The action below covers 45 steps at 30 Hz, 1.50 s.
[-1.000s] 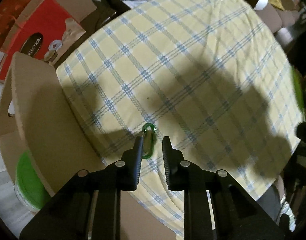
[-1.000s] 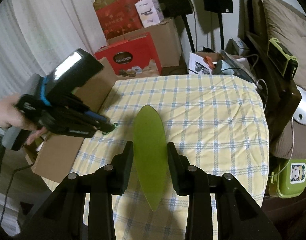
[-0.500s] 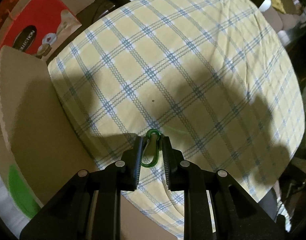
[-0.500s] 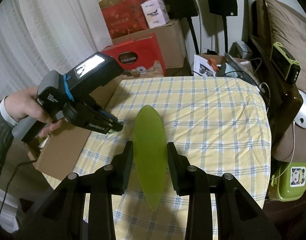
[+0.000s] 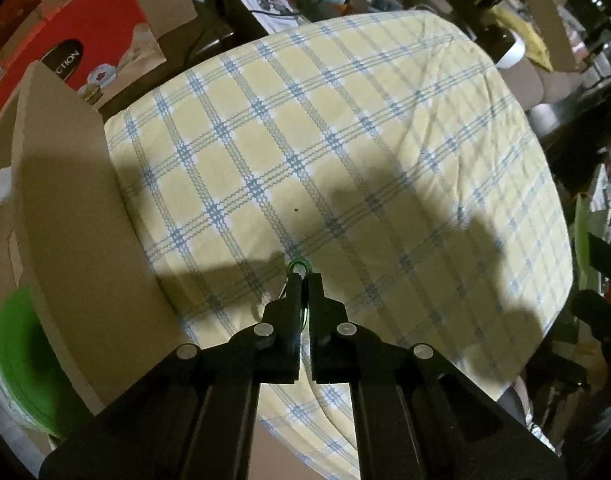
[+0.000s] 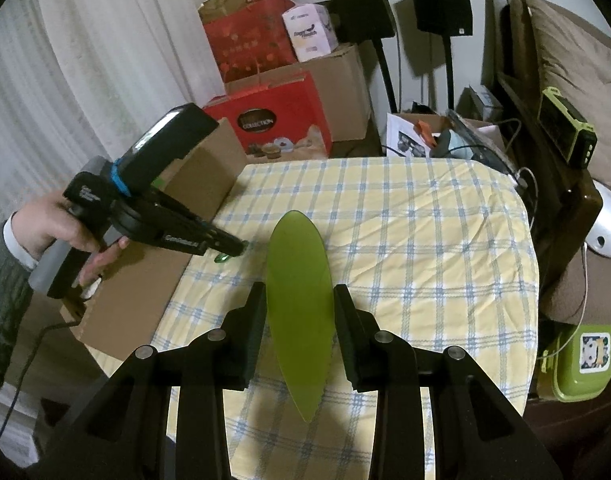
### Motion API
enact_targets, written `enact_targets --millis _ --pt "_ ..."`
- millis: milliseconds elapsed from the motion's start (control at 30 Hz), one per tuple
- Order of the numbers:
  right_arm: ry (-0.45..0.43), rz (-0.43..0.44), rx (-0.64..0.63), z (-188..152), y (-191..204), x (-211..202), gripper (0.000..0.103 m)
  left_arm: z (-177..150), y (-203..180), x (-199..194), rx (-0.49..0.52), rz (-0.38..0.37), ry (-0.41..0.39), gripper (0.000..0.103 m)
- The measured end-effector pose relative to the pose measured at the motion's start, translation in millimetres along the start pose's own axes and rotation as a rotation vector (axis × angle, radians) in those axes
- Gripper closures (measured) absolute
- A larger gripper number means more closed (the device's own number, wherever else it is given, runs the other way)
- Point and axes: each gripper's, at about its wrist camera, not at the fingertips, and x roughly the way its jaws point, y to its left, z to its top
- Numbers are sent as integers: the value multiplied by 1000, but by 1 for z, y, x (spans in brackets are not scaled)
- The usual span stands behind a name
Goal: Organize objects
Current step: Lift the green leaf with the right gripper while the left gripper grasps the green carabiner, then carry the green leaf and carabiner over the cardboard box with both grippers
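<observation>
A small green carabiner lies at the near left edge of the table with the yellow checked cloth. My left gripper points almost straight down, and its closing jaws pinch the carabiner, whose loop pokes out past the tips. In the right wrist view the same left gripper, held by a hand, sits on the carabiner beside the cardboard box. My right gripper hovers over the near part of the cloth, shut on a flat green oval disc that stands on edge.
An open cardboard box stands against the table's left side, with a green-lidded tub inside. Red boxes and speaker stands are behind the table. A green lunch box sits low at the right, by a sofa.
The left jaws have come together on the carabiner, from straddling it to pinching it, and the left gripper has shifted slightly. The right gripper and its disc have stayed still.
</observation>
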Motion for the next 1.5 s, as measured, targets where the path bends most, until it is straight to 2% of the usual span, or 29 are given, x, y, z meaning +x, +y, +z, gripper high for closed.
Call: enact_targets --millis 133,333,600,767,933,1033,1300,1500 --pt "-5 5 -2 1 4 0 70 -2 4 2 -14 28 -13 100" --pt "-7 7 -11 0 9 -3 70 -7 6 -24 -68 -27 -83 100" --pt "-33 7 -19 10 24 -10 69 -37 3 -71 -106 -89 -225 100" --pt "-47 3 -35 17 41 -14 70 -63 0 -98 -150 -74 -319 100" --pt "-62 -35 -29 25 56 -18 70 -86 6 -119 -217 -49 -427 100" --pt "-70 -55 -10 30 61 -20 70 -99 12 -123 -264 -60 -480 100" --pt "-89 -84 5 41 78 -21 70 -132 14 -135 -352 -14 -619 100" --pt "-100 -102 -1 45 96 -19 69 -149 16 -143 -391 13 -687 100"
